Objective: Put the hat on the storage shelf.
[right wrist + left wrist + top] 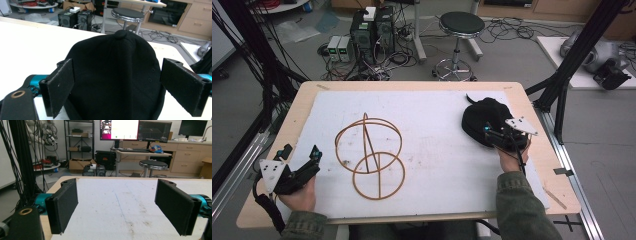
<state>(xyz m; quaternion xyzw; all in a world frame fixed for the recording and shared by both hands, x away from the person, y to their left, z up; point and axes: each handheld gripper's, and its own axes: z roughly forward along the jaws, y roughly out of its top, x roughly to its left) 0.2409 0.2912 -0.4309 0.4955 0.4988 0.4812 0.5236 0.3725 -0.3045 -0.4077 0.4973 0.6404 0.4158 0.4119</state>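
While the right gripper (pixel 506 136) hangs with its jaws spread wide on either side of the black cap (pixel 484 120), nothing is yet clamped: in the right gripper view the cap (pixel 117 75) sits between the two black pads, its crown and top button pointing away from the camera, and neither pad can be seen pressing into the fabric, so the grasp looks lined up but not made. The cap lies on the white sheet (pixel 437 145) that covers the tabletop (pixel 532 165), directly ahead of and under that gripper, partly beneath its grey plate. The left gripper (pixel 309 162) is also open and holds nothing; in its own view the jaws stand far apart over bare, slightly scuffed sheet (pixel 117 205), with no object between them. Ahead of it and off toward the other hand stands a brown wire stand (pixel 371 155), made of two rings joined by thin uprights, well apart from both the cap and either gripper. Judged from this layout, the work is at its start: the approach to the cap appears finished, while closing on it, lifting it and carrying it somewhere, perhaps onto the wire stand, all remain to be done. Whether the cap's brim points toward or away from the right gripper cannot be told. The left hand seems to be waiting.
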